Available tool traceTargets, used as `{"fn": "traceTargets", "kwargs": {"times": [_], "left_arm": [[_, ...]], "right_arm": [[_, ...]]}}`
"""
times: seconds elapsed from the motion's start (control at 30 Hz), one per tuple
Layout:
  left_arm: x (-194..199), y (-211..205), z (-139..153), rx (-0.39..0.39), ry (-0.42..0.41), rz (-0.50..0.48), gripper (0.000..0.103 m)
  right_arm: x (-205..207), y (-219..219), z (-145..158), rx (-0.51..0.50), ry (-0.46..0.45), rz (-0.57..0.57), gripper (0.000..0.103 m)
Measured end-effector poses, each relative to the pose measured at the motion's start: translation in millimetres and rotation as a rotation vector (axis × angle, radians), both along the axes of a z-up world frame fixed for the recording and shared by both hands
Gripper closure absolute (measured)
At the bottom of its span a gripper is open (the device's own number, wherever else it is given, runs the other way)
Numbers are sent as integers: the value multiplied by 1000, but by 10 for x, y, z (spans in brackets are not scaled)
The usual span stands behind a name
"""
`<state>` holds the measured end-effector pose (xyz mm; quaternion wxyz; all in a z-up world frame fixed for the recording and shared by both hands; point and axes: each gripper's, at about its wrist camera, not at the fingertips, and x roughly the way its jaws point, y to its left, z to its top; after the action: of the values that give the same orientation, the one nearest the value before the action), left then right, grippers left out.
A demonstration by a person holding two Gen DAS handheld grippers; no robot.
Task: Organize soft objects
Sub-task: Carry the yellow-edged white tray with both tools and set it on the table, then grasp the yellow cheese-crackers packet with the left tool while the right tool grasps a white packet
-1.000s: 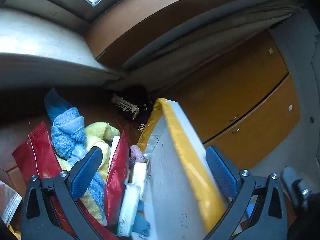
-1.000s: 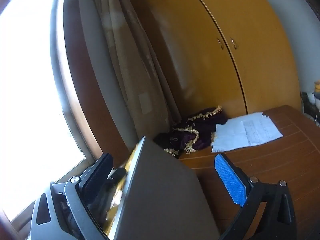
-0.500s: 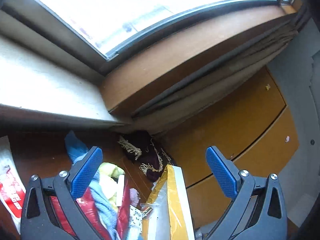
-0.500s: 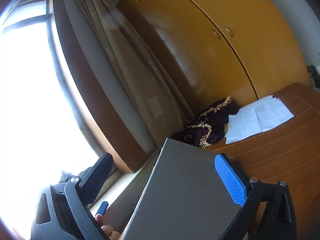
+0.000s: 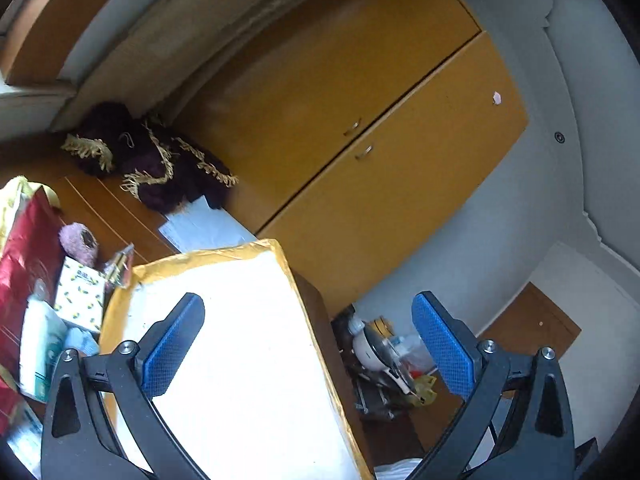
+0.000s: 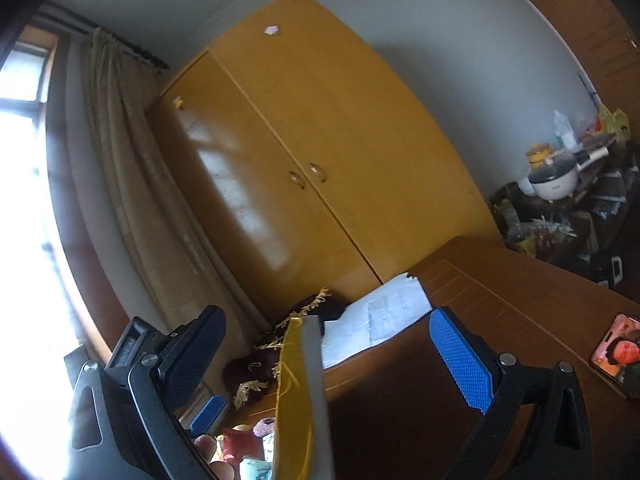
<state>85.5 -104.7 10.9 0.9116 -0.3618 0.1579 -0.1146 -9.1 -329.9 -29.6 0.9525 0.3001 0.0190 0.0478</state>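
Soft items sit bunched at the left end of the counter (image 5: 100, 208): pink fluffy piece (image 5: 78, 242), red bag (image 5: 24, 248), lemon-print pack (image 5: 80, 300), white wipes pack (image 5: 40, 344), all touching or overlapping. Dark fringed cloth (image 5: 156, 164) lies at the back by the curtain (image 6: 132, 184), w/ paper sheets (image 5: 200, 226) just beside it.

Yellow-edged white mailer (image 5: 240, 352) stands tilted up betw. the two views. Left hand-held gripper (image 5: 308, 344) is wide open, the mailer's white face filling the gap; left pad overlaps it, right pad well clear, nothing clamped. Right hand-held gripper (image 6: 328, 360) also wide open; the mailer (image 6: 304, 400) shows edge-on betw. its fingers, touching neither that I can see. A fingertip (image 6: 206, 448) shows at the bottom edge, next to the left gripper's blue pad.

Room: counter right of the mailer is bare wood up to a phone (image 6: 618, 354) near the right edge. Wardrobe (image 6: 312, 168) closes off the back; counter's far end drops off toward a cluttered stand w/ a rice cooker (image 6: 554, 182).
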Motion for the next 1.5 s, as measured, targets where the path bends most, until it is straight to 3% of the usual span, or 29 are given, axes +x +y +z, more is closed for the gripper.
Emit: {"fn": "traceTargets", "kwargs": {"times": [0.1,0.17,0.3,0.47,0.57,0.63,0.73,0.8,0.97,1.03,1.13,1.23,1.33,1.5], "left_arm": [[39,-357,-10,115,-3,-66,0],[16,-515,-16,147,-15,-84,0],[-104,-411,48,185,13,-72,0],[-434,178,106,368,37,28,0],[-661,544,-49,564,68,140,0],[-768,803,-178,639,137,225,0],[-910,1180,-273,624,239,291,0],[-1036,1359,-262,598,262,290,0],[-1204,1437,-312,717,267,183,0],[-1251,1472,-380,717,260,121,0],[-1325,1491,-427,700,225,114,0],[-1312,1479,-489,712,242,16,0],[-1308,1388,-569,709,291,-102,0],[-1354,1267,-706,810,336,-184,7]], "right_arm": [[-193,-180,-54,-47,9,-122,0],[-280,-128,-67,-63,25,-219,0],[-188,-71,6,-96,28,-159,0],[146,252,70,-198,60,112,0],[318,643,90,-274,120,298,0],[421,898,73,-339,148,432,0],[470,1246,14,-393,177,576,0],[466,1423,-161,-411,200,634,0],[453,1620,-387,-345,279,809,0],[362,1721,-459,-361,299,864,0],[264,1820,-572,-431,325,862,1],[200,1745,-568,-425,335,905,2],[150,1853,-613,-468,363,926,8],[214,1975,-740,-512,489,924,29]]}}
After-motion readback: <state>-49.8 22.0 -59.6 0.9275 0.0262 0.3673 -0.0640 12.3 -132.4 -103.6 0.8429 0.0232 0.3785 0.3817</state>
